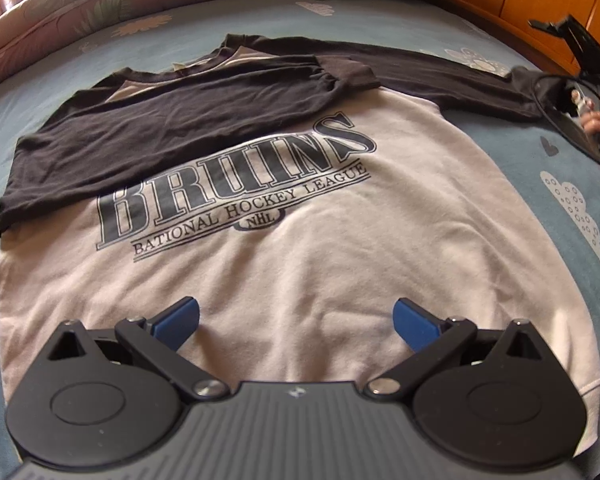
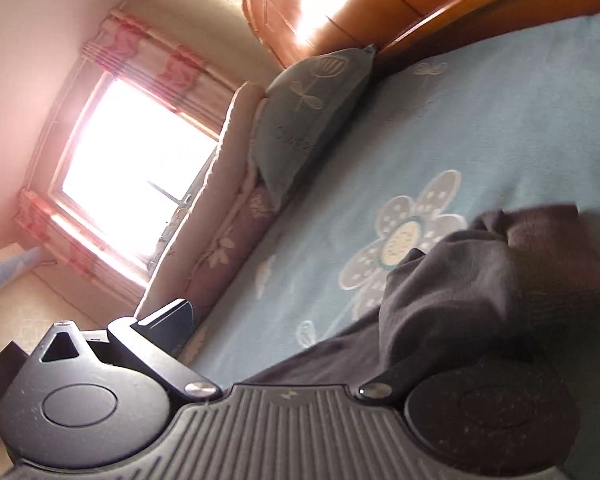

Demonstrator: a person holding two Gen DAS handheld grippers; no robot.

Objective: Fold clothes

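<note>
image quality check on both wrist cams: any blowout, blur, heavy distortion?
Left wrist: sharp and evenly lit, sweatshirt print readable, fisheye bends the bed edges. Right wrist: window blown out to white, glare on the wardrobe, dark sleeve motion-blurred, view strongly tilted.

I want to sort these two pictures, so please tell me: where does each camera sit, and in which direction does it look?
Left wrist: sits on the left hand-held gripper, low over the cream sweatshirt with black sleeves, facing the orange wooden headboard; open blue fingers show, plus the person's hand.
Right wrist: on the right hand-held gripper, tilted, facing the bright window; the black sleeve drapes over one finger.
Both share the blue flowered bedsheet, sleeve and headboard.
</note>
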